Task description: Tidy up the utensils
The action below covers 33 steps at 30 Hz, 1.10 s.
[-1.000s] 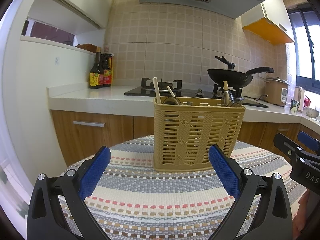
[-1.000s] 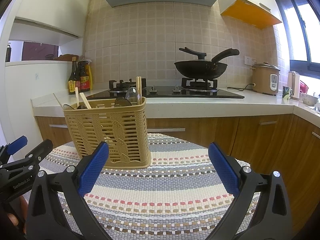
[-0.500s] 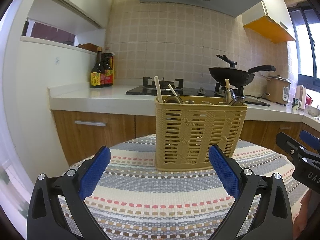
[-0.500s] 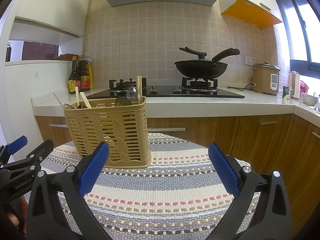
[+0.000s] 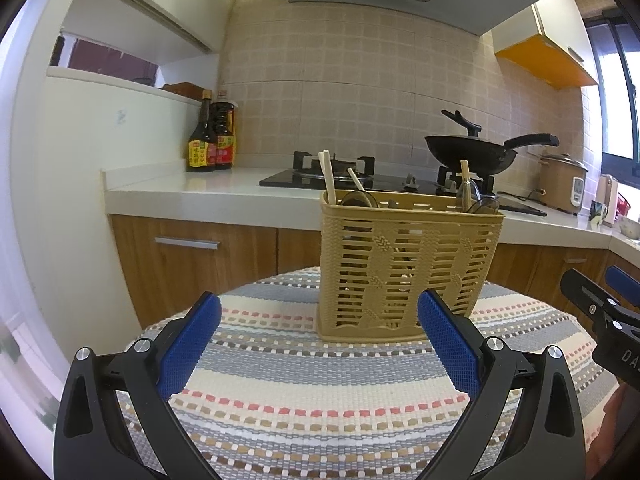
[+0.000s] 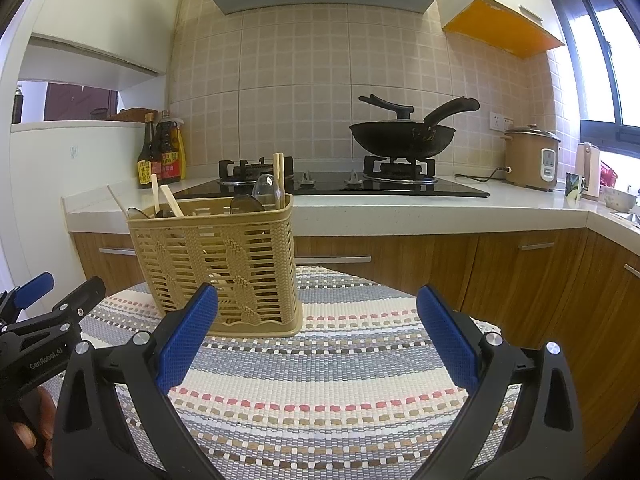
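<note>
Hovering low over a striped woven cloth, the left gripper has its two blue-padded fingers spread wide and holds nothing. The right gripper hangs beside it in the same way, wide open and empty. Each shows at the edge of the other's view.

On the cloth, just ahead of both grippers, stands a tan slatted plastic utensil basket, upright. In the left wrist view it sits slightly right of centre; in the right wrist view it sits to the left. Wooden chopsticks stick up from one end, leaning a little, and another chopstick rises at the other end. Dark spoon bowls and a clear one show above the rim. How the inside is divided cannot be told.

Behind lie a white kitchen counter, a gas hob, a black wok, sauce bottles and a rice cooker.

No loose utensil lies on the visible cloth, so the task looks either finished or at a pause before utensils in the basket are rearranged. If rearranging is next, a gripper would need to rise above the rim, line its fingers on either side of one thin handle, and close gently, since the chopsticks are slim and lean against their neighbours.
</note>
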Each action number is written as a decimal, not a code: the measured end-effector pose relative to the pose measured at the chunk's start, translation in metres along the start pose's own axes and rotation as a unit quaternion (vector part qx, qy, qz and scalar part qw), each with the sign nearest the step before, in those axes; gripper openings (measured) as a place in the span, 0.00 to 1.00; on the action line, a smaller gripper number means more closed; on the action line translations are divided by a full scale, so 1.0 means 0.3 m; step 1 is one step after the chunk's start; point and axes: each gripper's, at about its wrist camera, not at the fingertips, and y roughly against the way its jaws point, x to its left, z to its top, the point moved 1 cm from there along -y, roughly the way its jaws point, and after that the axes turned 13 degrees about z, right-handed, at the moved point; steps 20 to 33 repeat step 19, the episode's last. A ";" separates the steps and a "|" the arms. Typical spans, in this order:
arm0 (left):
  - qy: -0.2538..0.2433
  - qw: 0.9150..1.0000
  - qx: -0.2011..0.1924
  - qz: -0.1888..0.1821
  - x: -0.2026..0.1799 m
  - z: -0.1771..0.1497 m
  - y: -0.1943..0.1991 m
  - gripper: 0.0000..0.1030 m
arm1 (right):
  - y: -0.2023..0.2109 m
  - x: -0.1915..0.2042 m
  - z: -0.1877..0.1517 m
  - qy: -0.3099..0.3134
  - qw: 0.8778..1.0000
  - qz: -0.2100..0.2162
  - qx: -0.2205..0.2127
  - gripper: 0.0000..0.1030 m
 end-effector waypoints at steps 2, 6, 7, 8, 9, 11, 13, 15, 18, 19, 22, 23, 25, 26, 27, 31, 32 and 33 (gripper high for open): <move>-0.002 1.000 0.004 0.002 -0.003 -0.001 -0.007 0.93 | 0.002 0.001 0.000 0.000 1.000 -0.001 -0.001 0.92; 0.004 1.000 0.004 0.003 0.006 0.001 -0.009 0.93 | 0.005 0.000 0.001 -0.001 1.000 -0.001 0.001 0.92; 0.006 1.000 0.002 0.004 0.010 0.001 -0.009 0.93 | 0.004 -0.001 0.001 -0.001 1.000 -0.001 0.000 0.92; 0.009 1.000 0.000 0.005 0.015 0.002 -0.008 0.92 | 0.004 0.000 0.002 -0.001 1.000 -0.001 0.000 0.92; 0.010 1.000 0.001 0.008 0.018 0.002 -0.009 0.92 | 0.004 0.001 0.001 -0.001 1.000 -0.001 0.000 0.92; 0.012 1.000 0.006 0.008 0.022 0.002 -0.013 0.93 | 0.005 0.001 0.001 -0.001 1.000 -0.001 0.001 0.92; 0.014 1.000 0.015 0.007 0.025 0.004 -0.019 0.93 | 0.006 0.001 0.001 -0.001 1.000 -0.001 0.001 0.92; 0.015 1.000 0.019 0.003 0.026 0.004 -0.022 0.93 | 0.006 0.000 0.000 0.000 1.000 -0.001 0.001 0.92; 0.013 1.000 0.013 0.007 0.025 0.005 -0.017 0.93 | 0.006 0.000 0.000 0.000 1.000 -0.001 0.001 0.92; 0.013 1.000 0.012 0.007 0.024 0.005 -0.016 0.93 | 0.007 0.000 0.000 0.000 1.000 -0.001 0.001 0.92; 0.013 1.000 0.012 0.007 0.024 0.005 -0.016 0.93 | 0.007 0.000 0.000 0.000 1.000 -0.001 0.001 0.92; 0.013 1.000 0.012 0.007 0.024 0.005 -0.016 0.93 | 0.007 0.000 0.000 0.000 1.000 -0.001 0.001 0.92; 0.013 1.000 0.012 0.007 0.024 0.005 -0.016 0.93 | 0.007 0.000 0.000 0.000 1.000 -0.001 0.001 0.92; 0.013 1.000 0.012 0.007 0.024 0.005 -0.016 0.93 | 0.007 0.000 0.000 0.000 1.000 -0.001 0.001 0.92; 0.013 1.000 0.012 0.007 0.024 0.005 -0.016 0.93 | 0.007 0.000 0.000 0.000 1.000 -0.001 0.001 0.92; 0.013 1.000 0.012 0.007 0.024 0.005 -0.016 0.93 | 0.007 0.000 0.000 0.000 1.000 -0.001 0.001 0.92; 0.013 1.000 0.012 0.007 0.024 0.005 -0.016 0.93 | 0.007 0.000 0.000 0.000 1.000 -0.001 0.001 0.92; 0.013 1.000 0.012 0.007 0.024 0.005 -0.016 0.93 | 0.007 0.000 0.000 0.000 1.000 -0.001 0.001 0.92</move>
